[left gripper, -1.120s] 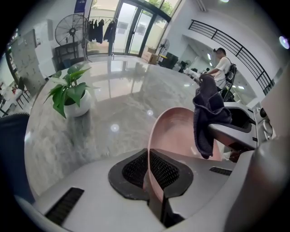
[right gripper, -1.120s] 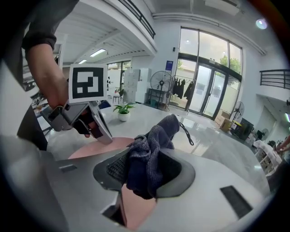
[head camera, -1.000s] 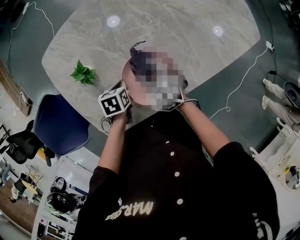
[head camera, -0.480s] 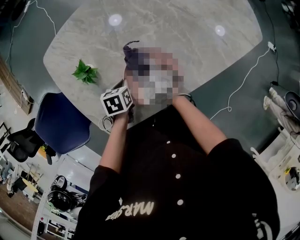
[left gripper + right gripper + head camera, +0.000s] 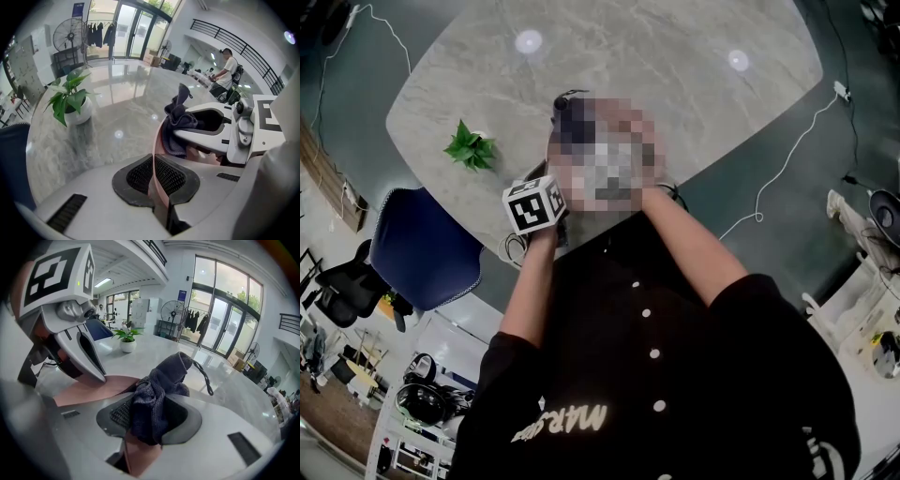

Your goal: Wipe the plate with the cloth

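Looking along the left gripper [image 5: 153, 180] in its own view: the jaws are clenched on the near rim of the pink plate [image 5: 157, 140], whose thin edge runs straight up between the black pads. A dark cloth [image 5: 177, 123] is bunched against the plate's far rim. Beyond, a potted plant [image 5: 70, 101] stands on the grey stone table [image 5: 122, 89].

Right gripper view: the right gripper [image 5: 149, 416] grasps the cloth, which fills the gap between its pads and stands up in a peak with a hanging loop. Pink plate shows just beneath the cloth and spreads left, under the left gripper.

Head view: a laid-over patch hides most of the plate. The cloth's top shows above the patch and the left gripper's marker cube [image 5: 532, 206] below it. Both hands meet at the table's near edge. The plant sits towards the left edge.

Judged progress: wiping is under way, with plate steadied and cloth in contact. How much surface is already wiped cannot be read; further strokes probably remain.
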`<move>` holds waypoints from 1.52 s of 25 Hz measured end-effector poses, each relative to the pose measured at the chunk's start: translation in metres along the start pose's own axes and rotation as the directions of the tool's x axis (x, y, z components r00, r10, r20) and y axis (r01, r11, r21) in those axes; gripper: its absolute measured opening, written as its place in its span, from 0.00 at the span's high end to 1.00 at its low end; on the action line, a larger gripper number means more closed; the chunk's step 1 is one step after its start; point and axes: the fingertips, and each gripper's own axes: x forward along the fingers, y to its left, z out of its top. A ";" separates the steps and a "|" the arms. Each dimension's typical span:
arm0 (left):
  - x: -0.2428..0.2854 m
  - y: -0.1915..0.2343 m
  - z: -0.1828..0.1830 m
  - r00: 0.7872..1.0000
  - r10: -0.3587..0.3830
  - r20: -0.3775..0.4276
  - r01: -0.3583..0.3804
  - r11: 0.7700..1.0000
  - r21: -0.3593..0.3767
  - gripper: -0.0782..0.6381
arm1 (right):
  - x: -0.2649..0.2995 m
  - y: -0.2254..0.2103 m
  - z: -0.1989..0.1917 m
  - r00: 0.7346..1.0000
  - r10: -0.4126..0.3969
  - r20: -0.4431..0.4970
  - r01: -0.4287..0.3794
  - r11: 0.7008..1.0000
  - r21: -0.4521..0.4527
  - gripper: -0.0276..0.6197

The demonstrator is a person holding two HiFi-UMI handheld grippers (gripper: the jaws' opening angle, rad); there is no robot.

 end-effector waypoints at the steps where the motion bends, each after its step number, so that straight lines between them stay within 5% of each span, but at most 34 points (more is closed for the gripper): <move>1: 0.000 0.000 0.000 1.000 0.001 0.002 -0.001 1.000 0.001 0.85 | 0.001 0.000 -0.001 1.000 -0.001 -0.005 0.001 1.000 -0.001 0.74; 38: -0.002 0.000 0.003 0.998 0.050 0.039 -0.049 0.998 -0.026 0.85 | -0.022 -0.029 -0.043 0.981 -0.112 -0.158 0.113 0.994 -0.003 0.74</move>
